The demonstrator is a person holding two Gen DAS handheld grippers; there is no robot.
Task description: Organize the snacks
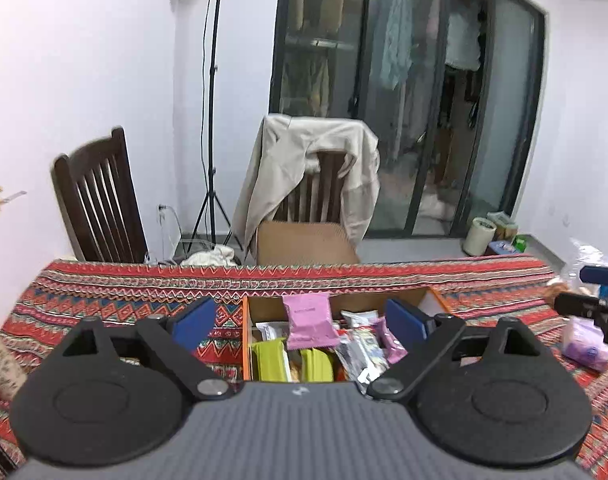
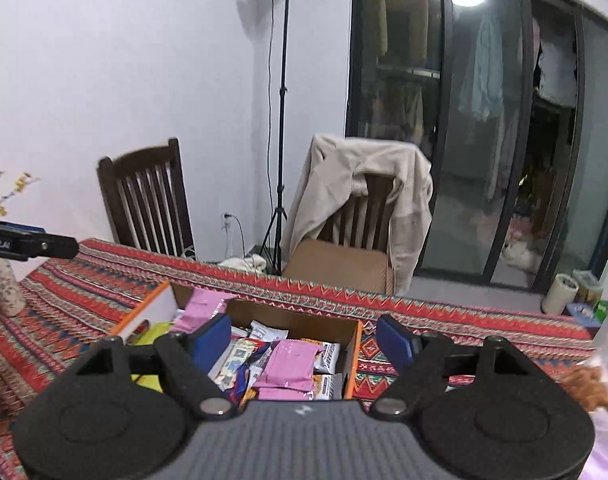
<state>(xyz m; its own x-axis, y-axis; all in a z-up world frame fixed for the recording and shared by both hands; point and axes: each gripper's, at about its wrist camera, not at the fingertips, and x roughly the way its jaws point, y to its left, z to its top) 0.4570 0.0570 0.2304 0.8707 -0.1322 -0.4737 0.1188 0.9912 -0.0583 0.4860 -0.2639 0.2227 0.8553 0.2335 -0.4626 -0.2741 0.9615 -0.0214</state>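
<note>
Here both grippers hover over the box, each with fingers spread wide and nothing held. Seen from the left gripper, a pink pack stands on end at 12 o'clock between its fingers. From the right gripper, another pink pack lies flat at 12, among mixed snacks. More snacks in a bag lie well apart at the left gripper's 3 o'clock.

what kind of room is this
Probably a home dining area. A patterned tablecloth covers the table, wooden chairs stand behind it, one draped with a jacket, and laundry hangs behind glass doors.
</note>
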